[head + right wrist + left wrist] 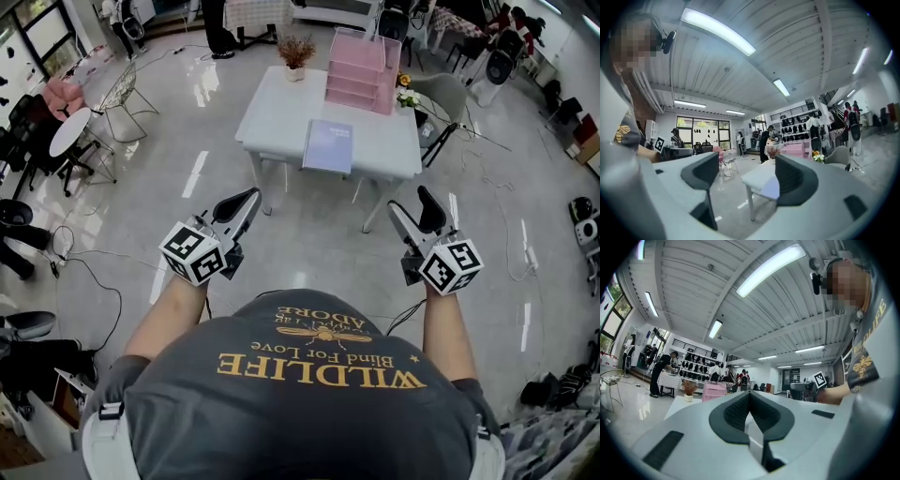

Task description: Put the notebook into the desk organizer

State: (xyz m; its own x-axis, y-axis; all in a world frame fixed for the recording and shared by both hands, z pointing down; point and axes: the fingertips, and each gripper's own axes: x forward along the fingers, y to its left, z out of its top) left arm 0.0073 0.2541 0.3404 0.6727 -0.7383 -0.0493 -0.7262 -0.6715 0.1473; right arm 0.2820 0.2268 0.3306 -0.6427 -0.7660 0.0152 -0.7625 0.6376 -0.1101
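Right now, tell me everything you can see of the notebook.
The notebook is a thin, rectangular book with a plain pale lilac cover, and it is closed. It lies flat, cover up, on the white table, at the table's near edge and a little askew to it. Nothing rests on it, and only the table touches it.

Big word on shirt: "WILDLIFE" in yellow letters on the person's grey shirt [309,394]. It looks upside down in the head view.
Middle line on shirt: "Blind For Love", in smaller yellow letters, right by the big word.
Small word on shirt: "ADORE", next to a little yellow bee. A tiny line beside it is too small to read.
Shirt from the side: the letters "LIFE" show in the left gripper view.
Left marker cube [192,253]: black and white square sign, no letters.
Right marker cube [451,266]: black and white square sign, no letters.
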